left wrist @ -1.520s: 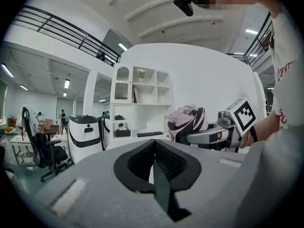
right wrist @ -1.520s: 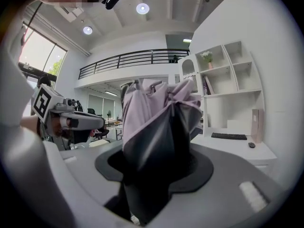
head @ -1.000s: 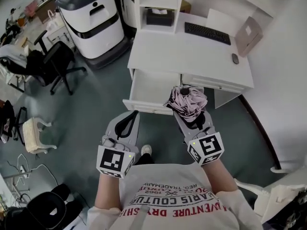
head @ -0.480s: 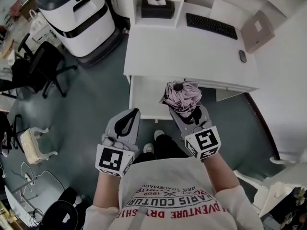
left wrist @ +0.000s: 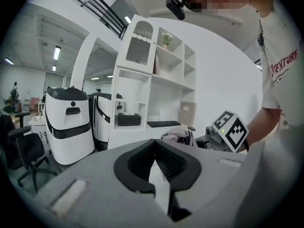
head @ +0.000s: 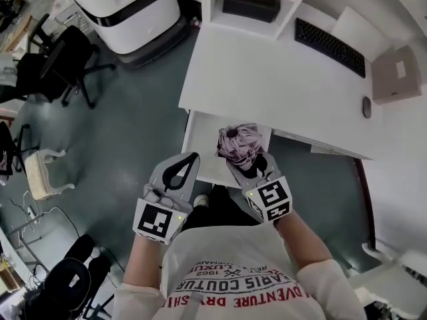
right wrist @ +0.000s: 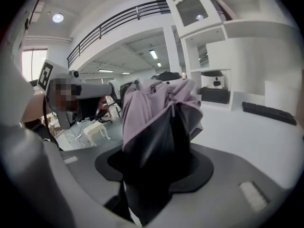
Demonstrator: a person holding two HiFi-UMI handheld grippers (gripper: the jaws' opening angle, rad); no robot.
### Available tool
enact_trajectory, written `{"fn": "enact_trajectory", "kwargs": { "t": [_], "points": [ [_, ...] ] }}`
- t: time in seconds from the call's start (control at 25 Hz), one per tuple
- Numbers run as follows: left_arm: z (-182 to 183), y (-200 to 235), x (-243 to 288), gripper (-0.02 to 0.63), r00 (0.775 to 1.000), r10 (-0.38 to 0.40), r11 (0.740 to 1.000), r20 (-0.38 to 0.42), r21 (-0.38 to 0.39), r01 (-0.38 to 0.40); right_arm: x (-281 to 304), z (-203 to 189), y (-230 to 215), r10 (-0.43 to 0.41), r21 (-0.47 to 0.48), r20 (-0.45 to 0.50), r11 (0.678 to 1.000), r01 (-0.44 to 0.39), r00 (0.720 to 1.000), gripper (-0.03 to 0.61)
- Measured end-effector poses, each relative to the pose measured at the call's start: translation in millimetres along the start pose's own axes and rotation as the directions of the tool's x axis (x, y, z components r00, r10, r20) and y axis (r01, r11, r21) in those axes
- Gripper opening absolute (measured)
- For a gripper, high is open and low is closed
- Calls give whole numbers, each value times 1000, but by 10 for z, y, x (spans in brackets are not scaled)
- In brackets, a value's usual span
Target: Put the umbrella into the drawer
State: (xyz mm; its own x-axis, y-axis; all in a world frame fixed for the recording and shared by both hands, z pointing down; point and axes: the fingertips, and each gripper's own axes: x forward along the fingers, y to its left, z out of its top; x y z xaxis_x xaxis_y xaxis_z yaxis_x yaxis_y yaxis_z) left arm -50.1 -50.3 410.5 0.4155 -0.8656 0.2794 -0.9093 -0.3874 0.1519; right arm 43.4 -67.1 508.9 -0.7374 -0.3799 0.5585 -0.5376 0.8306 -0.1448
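Observation:
A folded pink umbrella [head: 237, 142] with a dark lining sticks up from my right gripper [head: 252, 164], which is shut on its lower end. In the head view it hangs over the right part of the open white drawer [head: 202, 149] below the desk front. The right gripper view shows the umbrella [right wrist: 156, 113] bunched between the jaws of that gripper [right wrist: 159, 153]. My left gripper [head: 193, 157] is at the drawer's front left, tips together with nothing held. In the left gripper view its tips [left wrist: 155, 142] meet, and the umbrella [left wrist: 178, 134] shows beyond them.
The white desk [head: 267, 79] carries a keyboard [head: 330, 45], a mouse [head: 366, 107] and a cardboard box [head: 397, 75]. A white machine [head: 133, 5] and a black office chair [head: 60, 65] stand to the left. A small white stool [head: 43, 175] sits on the floor.
Both grippers have come forward and lower toward the desk. The umbrella, still gripped, has gone from the drawer's front right corner to over its inside.

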Motion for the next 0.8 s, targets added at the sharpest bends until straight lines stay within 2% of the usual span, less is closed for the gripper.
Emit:
{"fn": "enact_trajectory", "kwargs": {
  "t": [0.12, 0.28, 0.44, 0.6, 0.8],
  "points": [
    [-218, 191, 115, 6, 999, 45, 998, -21, -42, -46, 364, -282, 41, 86, -40, -95, 995, -90, 992, 213],
    [-600, 507, 366, 6, 995, 89, 993, -54, -74, -93, 922, -759, -28, 152, -87, -237, 980, -177, 960, 213],
    [-926, 601, 489, 6, 993, 73, 992, -94, -96, -82, 1221, -1242, -83, 177, -53, -355, 977, -208, 918, 213],
    [-1063, 646, 514, 6, 996, 27, 995, -80, -96, -34, 1437, -1606, -110, 189, 0, -428, 978, -209, 884, 214],
    [-1267, 794, 546, 6, 994, 37, 997, -105, -70, -45, 1701, -1923, -179, 161, -67, -499, 972, -223, 851, 215]
  ]
}}
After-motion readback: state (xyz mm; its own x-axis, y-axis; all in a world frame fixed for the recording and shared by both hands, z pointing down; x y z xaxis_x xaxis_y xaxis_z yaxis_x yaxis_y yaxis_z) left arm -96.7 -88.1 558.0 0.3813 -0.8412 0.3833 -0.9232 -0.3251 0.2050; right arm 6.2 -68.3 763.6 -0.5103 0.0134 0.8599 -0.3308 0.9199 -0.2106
